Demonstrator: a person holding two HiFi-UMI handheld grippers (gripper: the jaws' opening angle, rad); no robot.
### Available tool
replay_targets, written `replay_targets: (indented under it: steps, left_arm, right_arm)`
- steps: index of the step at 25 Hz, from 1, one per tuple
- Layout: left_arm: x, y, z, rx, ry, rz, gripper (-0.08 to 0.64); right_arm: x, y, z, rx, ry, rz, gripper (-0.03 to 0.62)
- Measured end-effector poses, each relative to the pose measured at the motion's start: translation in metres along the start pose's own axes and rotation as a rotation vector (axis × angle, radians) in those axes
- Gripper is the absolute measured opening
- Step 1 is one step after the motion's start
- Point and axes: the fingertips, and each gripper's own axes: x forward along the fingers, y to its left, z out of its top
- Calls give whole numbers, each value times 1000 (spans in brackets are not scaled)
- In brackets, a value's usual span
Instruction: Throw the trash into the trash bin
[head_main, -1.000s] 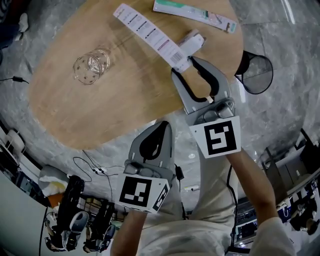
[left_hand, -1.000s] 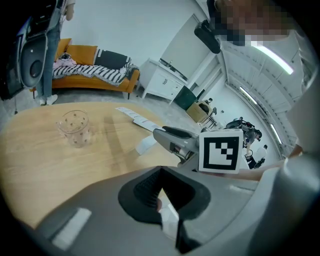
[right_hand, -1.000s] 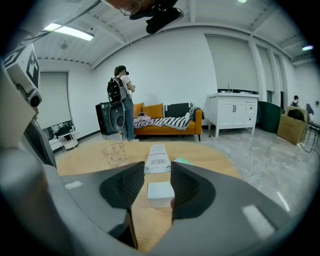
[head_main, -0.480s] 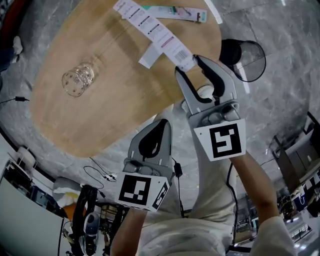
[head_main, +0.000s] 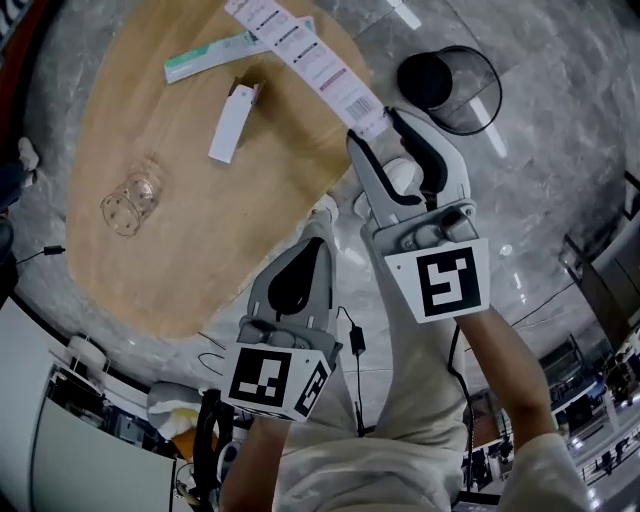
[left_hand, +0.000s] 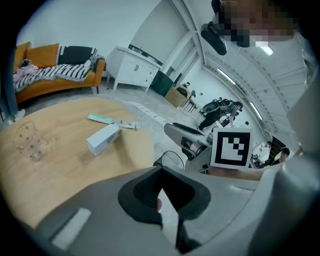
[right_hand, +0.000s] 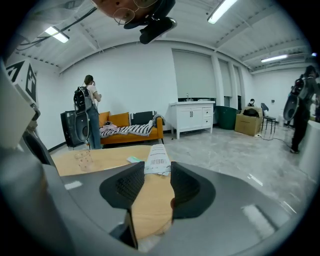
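A: Head view, near to far. Left gripper low by the legs, jaws together, nothing between them. Right gripper out at the table edge.

B: Right claw state?

A: Part-closed, about strip width. Looks pinched across the near end of the long barcoded strip, the rest lying on the wood. Matches right gripper view: strip end bridging both pads at the tips.

B: Progress?

A: Early. Nothing visible in the trash bin, though dark inside. Bin on the floor just beyond the table edge, right of the claw. Strip gripped, not yet off the table.

B: Left to do?

A: Lift, swing right, release over the bin. Then probably the small white box and the green-white packet farther out. Glass at far left, likely not trash.
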Motion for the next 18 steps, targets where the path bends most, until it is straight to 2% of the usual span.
replay_targets:
  steps: [13, 18]
  left_arm:
    - [59, -60, 3, 124, 90, -90, 0]
    - [82, -81, -2, 164, 116, -117, 0]
  right_arm:
    - [-56, -91, -35, 108, 11, -187, 189]
    - [-73, -121, -54, 117, 21, -222, 189]
